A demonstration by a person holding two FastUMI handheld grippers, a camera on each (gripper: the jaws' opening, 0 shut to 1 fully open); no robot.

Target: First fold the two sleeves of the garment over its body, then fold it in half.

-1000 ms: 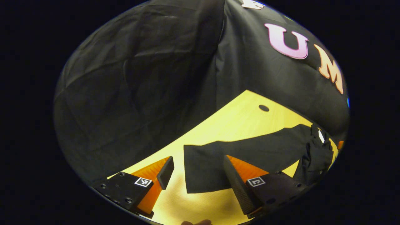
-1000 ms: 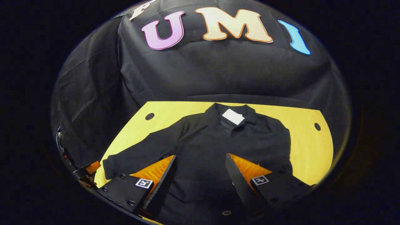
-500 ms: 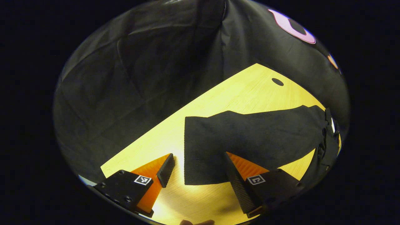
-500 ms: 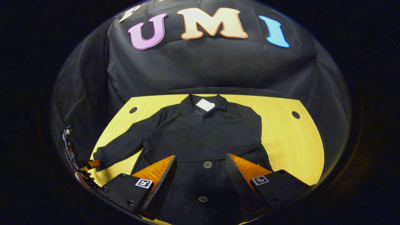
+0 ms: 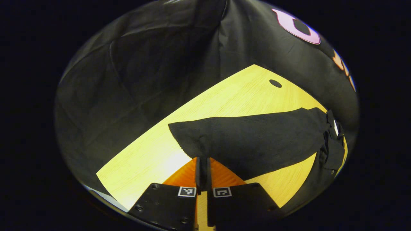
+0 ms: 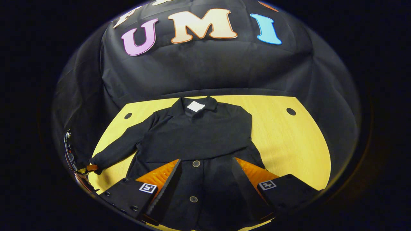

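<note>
Garment (image 6: 199,141) first: your black coat lies flat on the yellow wooden table (image 6: 289,144), collar toward twelve o'clock in the right gripper view, hem toward six. The cloth looks matte and slightly napped, with a notched collar, a white label (image 6: 196,106) inside the neck, and round buttons (image 6: 196,163) down the front. One sleeve (image 6: 118,149) stretches out toward eight o'clock, its cuff near the table's edge; the other sleeve seems already laid across the chest, though black on black makes that hard to confirm.

Your left gripper (image 5: 203,166) has its fingers pressed together on the cuff end of that outstretched sleeve (image 5: 250,141), pinching the lower edge of the cloth at six o'clock in the left gripper view. There the sleeve runs as a broad tapering band from the cuff out to three o'clock, where it meets the coat's body.

Your right gripper (image 6: 205,183) hovers over the coat's lower front with its fingers spread wide, a button between them; I cannot tell whether they touch the fabric.

The tabletop shows fine straight grain, rounded corners and small dark round holes (image 6: 291,111) near the far corners. Wrinkled black cloth (image 6: 208,70) forms the booth wall behind.
</note>
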